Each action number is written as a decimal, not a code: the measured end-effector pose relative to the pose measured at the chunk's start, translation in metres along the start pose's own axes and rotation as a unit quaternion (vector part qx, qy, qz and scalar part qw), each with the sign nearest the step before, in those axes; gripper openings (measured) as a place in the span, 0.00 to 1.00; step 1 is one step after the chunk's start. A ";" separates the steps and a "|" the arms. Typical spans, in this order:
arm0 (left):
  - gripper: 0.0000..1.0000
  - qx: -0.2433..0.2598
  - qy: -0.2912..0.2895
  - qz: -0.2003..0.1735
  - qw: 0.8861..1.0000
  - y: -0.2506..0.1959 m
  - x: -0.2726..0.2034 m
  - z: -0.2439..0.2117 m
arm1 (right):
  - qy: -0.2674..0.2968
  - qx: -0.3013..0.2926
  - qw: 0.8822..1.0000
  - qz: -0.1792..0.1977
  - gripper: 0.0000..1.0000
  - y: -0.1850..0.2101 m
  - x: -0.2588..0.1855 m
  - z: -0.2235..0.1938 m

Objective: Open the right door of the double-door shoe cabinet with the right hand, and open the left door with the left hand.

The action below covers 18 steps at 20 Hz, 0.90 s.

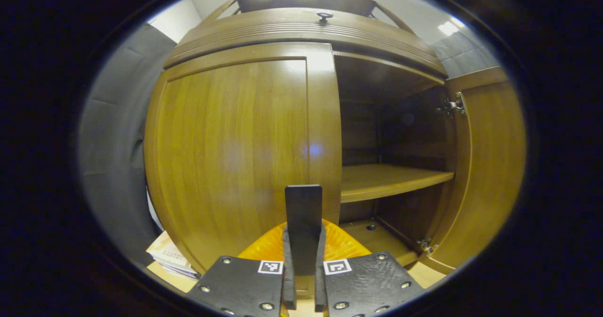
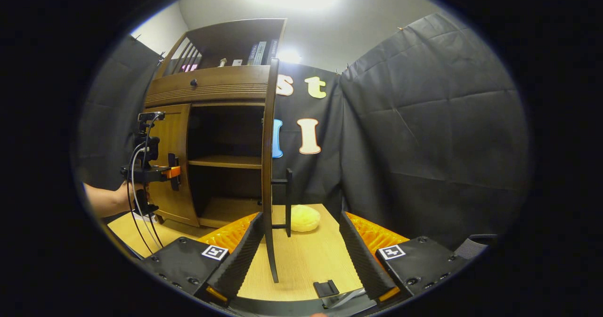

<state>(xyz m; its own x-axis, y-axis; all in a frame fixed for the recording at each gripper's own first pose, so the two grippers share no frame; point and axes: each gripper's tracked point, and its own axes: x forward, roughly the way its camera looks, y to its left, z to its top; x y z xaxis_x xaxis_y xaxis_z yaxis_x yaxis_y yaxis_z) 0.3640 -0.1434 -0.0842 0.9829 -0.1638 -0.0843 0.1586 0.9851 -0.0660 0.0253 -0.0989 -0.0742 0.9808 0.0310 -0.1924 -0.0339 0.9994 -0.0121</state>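
The wooden shoe cabinet (image 1: 301, 29) fills the left gripper view. Its left door (image 1: 226, 157) looks closed or nearly so. My left gripper (image 1: 304, 230) is shut on that door's dark upright handle (image 1: 304, 204). The right door (image 1: 490, 166) stands swung wide, baring a shelf (image 1: 386, 180). In the right gripper view that right door (image 2: 268, 166) is edge-on, its lower edge reaching down between the spread fingers of my open right gripper (image 2: 300, 215), which touches nothing. The door's handle (image 2: 288, 199) sits on its right face. Farther left, a hand (image 2: 110, 199) holds the left gripper (image 2: 155, 171) at the left door (image 2: 172, 166).
The cabinet stands on a light wooden table (image 2: 301, 260). A pale yellow round thing (image 2: 305, 218) lies just right of the open door. Papers or books (image 1: 169, 256) lie at the cabinet's lower left. Black cloth walls (image 2: 424, 133) close in behind and to the right.
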 end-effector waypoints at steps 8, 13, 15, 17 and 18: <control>0.17 0.000 -0.010 -0.001 1.000 0.015 -0.066 0.000 | -0.005 0.006 0.999 0.031 1.00 0.022 0.004 -0.002; 0.19 0.002 -0.011 0.001 1.000 0.030 -0.103 0.000 | -0.009 0.002 0.999 0.052 1.00 0.040 0.008 0.001; 0.19 0.002 -0.011 0.003 1.000 0.037 -0.119 -0.001 | -0.010 0.001 0.998 0.059 1.00 0.046 0.009 0.003; 0.19 0.001 -0.011 0.004 1.000 0.046 -0.132 -0.002 | -0.011 0.002 0.998 0.065 1.00 0.053 0.011 0.004; 0.16 0.001 -0.012 0.005 1.000 0.051 -0.136 -0.002 | -0.011 0.003 0.998 0.068 1.00 0.056 0.012 0.004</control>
<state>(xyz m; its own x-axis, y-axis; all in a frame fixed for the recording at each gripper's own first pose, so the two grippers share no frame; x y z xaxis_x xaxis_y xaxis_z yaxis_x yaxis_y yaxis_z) 0.2382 -0.0711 -0.0776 0.9862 -0.1533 -0.0618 0.1494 0.9867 -0.0633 0.0358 -0.0424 -0.0728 0.9711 0.1669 -0.1706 -0.1663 0.9859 0.0176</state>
